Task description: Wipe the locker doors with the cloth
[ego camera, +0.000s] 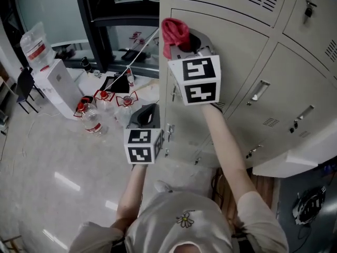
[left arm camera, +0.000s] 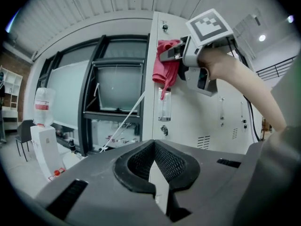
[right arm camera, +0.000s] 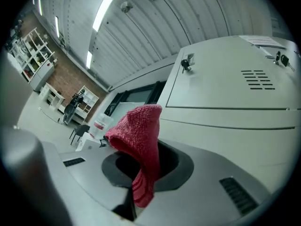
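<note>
A red knitted cloth (ego camera: pixel 174 30) is pressed against the upper left part of a beige locker door (ego camera: pixel 239 51), near the locker's left edge. My right gripper (ego camera: pixel 185 44) is shut on it, arm raised. In the right gripper view the cloth (right arm camera: pixel 138 131) stands bunched up out of the jaws of the right gripper (right arm camera: pixel 141 178), in front of the locker door (right arm camera: pixel 225 88). My left gripper (ego camera: pixel 149 112) hangs lower, beside the locker's left edge, shut and holding nothing. From the left gripper (left arm camera: pixel 157 175) I look up at the cloth (left arm camera: pixel 165 69) and the right gripper (left arm camera: pixel 171 55).
More locker doors with metal handles (ego camera: pixel 259 90) run to the right. On the floor at left stand a water dispenser (ego camera: pixel 55 86) and plastic bottles (ego camera: pixel 92 121), with a dark chair (ego camera: pixel 23 86) beyond. A black window frame (ego camera: pixel 100 25) lies behind. Cables (ego camera: pixel 309 205) lie at lower right.
</note>
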{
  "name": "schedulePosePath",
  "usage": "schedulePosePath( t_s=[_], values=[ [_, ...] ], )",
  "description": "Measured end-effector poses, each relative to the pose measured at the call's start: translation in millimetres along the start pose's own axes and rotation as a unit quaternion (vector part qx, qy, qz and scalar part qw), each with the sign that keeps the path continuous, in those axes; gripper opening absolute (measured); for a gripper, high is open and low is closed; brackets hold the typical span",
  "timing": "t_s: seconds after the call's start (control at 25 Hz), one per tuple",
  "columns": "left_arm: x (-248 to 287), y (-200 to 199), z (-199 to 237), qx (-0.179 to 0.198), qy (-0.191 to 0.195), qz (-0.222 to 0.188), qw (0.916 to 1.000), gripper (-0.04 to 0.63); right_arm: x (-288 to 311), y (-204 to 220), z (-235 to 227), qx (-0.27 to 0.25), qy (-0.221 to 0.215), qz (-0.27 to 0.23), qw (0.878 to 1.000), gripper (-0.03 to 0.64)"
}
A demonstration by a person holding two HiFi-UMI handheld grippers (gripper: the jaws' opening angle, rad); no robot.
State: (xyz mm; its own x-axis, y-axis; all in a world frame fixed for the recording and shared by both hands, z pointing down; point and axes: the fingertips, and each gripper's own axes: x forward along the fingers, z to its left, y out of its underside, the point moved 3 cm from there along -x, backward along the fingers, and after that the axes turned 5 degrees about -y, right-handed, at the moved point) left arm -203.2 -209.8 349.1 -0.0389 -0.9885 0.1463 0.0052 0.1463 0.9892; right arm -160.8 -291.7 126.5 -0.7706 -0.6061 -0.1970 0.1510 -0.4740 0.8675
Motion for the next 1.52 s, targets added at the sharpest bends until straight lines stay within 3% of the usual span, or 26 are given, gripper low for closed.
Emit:
schedulePosePath(
  t_s=[0.28,0.6,1.0,1.52],
  values=[
    [-7.4,-4.8,7.4,0.001,-0.01,-0.011,0.9999,0.017,16.0,10.3,6.6,-0.036,0.022,0.021,0.999,0.031],
    [-6.1,-4.3,-5.3,0.003,0.0,-0.013,0.9999,0.017,-1.2,17.2,-7.7,-0.035,0.031,0.016,0.999,0.031],
    [1.7,-6.6,-19.9,0.007,0.019,-0.013,0.9997,0.017,-65.1,31.3,-65.4,-0.04,0.094,0.014,0.995,0.031],
    [8.4,-6.7,-27.1,0.009,0.031,-0.012,0.9994,0.017,-157.8,54.0,-151.9,-0.034,0.197,0.038,0.979,0.032]
  ],
)
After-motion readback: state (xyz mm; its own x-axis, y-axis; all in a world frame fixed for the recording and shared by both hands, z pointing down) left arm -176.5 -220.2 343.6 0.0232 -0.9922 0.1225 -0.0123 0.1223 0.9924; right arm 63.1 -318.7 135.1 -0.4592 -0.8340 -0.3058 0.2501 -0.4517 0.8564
